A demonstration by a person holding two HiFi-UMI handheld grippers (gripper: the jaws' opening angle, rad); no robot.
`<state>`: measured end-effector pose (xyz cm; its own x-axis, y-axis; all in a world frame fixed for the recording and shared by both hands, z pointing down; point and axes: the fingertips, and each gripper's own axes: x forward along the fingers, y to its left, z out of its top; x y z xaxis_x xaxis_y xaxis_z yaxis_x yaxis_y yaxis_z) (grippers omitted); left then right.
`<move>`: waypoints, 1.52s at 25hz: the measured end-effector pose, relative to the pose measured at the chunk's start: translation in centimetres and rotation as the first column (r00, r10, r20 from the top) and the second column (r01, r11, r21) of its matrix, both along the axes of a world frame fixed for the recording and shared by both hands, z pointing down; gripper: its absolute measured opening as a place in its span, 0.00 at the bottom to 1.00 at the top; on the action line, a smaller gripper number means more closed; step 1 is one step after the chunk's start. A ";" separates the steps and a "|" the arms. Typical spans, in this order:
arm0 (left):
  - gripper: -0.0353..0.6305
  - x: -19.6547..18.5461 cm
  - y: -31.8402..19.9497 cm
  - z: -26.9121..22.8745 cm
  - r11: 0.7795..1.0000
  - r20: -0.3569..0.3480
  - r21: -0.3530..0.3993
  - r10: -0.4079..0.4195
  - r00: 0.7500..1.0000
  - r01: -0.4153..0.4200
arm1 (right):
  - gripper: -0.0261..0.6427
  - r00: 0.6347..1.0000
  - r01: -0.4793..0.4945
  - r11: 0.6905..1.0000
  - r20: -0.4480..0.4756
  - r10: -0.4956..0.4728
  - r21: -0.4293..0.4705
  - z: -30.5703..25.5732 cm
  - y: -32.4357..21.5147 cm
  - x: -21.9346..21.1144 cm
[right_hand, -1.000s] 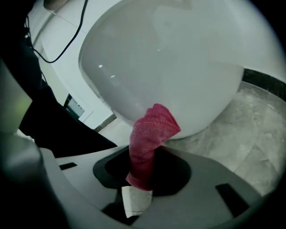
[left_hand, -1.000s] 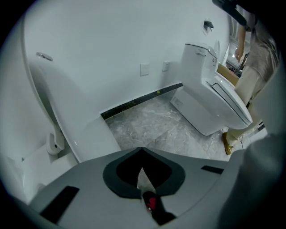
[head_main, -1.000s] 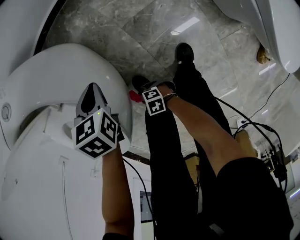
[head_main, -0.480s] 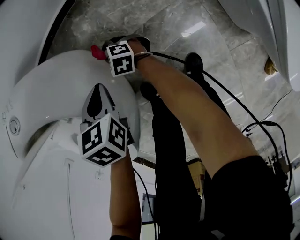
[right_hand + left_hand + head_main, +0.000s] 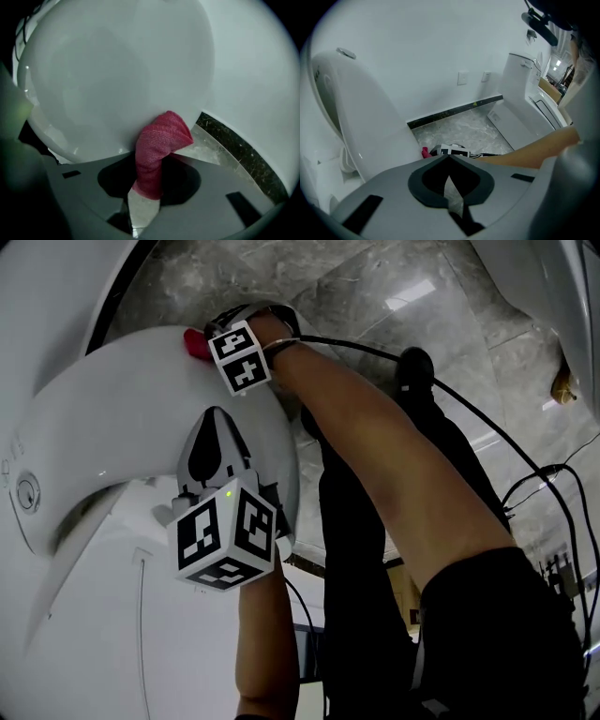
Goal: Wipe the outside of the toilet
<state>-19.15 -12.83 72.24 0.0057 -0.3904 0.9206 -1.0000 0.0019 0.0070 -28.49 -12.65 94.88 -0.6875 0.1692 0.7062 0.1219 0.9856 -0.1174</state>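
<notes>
The white toilet (image 5: 122, 399) fills the left of the head view, its lid down. My right gripper (image 5: 208, 345) reaches over the bowl's front and is shut on a red cloth (image 5: 194, 343). In the right gripper view the red cloth (image 5: 157, 145) sticks out of the right gripper (image 5: 154, 159) and its folded end presses against the toilet's rounded outside (image 5: 117, 70). My left gripper (image 5: 214, 418) hovers over the toilet's near side, shut and holding nothing. In the left gripper view the left gripper (image 5: 448, 156) points past the toilet (image 5: 361, 131) at the cloth (image 5: 425, 152).
A second white toilet (image 5: 553, 296) stands at the upper right, also seen as the toilet (image 5: 525, 108) along the wall. Black cables (image 5: 525, 493) trail over the marble floor (image 5: 375, 296). The person's legs and a black shoe (image 5: 417, 367) stand beside the bowl. Wall sockets (image 5: 462, 77) sit above a dark skirting (image 5: 454, 112).
My right gripper has risen with the red cloth from low beside the bowl to the bowl's front top. The left gripper has stayed almost where it was.
</notes>
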 end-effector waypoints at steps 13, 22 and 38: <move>0.07 1.2 1.8 -0.1 1.000 -0.010 -0.007 0.013 1.000 -0.013 | 0.25 0.991 0.129 0.985 -0.027 -0.133 -0.118 3.7 14.3 4.8; 0.07 1.5 3.6 0.1 1.000 -0.023 -0.004 0.017 1.000 -0.017 | 0.25 0.984 0.156 0.960 -0.047 -0.172 -0.231 5.2 24.3 7.6; 0.07 0.9 6.0 -5.7 0.997 -0.041 0.074 0.000 0.999 0.003 | 0.25 0.986 0.099 0.912 -0.082 -0.142 -0.398 -12.2 23.1 16.9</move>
